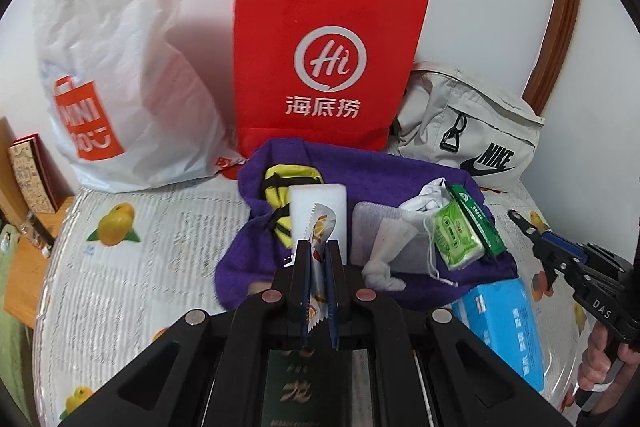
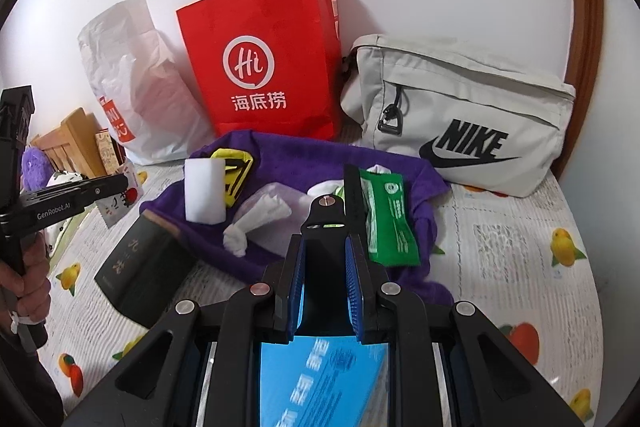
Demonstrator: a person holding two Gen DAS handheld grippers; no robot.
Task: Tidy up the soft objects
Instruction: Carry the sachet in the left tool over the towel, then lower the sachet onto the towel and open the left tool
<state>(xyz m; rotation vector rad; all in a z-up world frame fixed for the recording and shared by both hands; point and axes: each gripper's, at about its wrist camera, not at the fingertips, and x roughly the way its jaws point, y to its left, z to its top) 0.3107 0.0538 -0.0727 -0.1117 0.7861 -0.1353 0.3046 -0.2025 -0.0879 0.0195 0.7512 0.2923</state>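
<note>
My left gripper [image 1: 317, 247] is shut on a thin silver snack sachet [image 1: 320, 227] with orange print, held above the near edge of a purple towel [image 1: 360, 163]. On the towel lie a yellow-and-black pouch [image 1: 280, 187], a white foam block [image 1: 316, 199], a white mesh bag [image 1: 380, 227], a white cloth [image 1: 424, 203] and green tissue packs [image 1: 456, 235]. My right gripper [image 2: 326, 241] is shut on a black clip-like object [image 2: 326, 215] over the towel [image 2: 280, 155], beside a green wipes packet [image 2: 390, 219]. A blue tissue pack [image 2: 320, 375] lies under it.
Against the wall stand a white plastic shop bag [image 1: 120, 87], a red paper bag [image 1: 324, 59] and a grey Nike bag [image 2: 472, 119]. A dark green book [image 2: 144, 267] lies on the fruit-print cover [image 2: 500, 247]. Wooden furniture [image 2: 72, 143] sits at the left.
</note>
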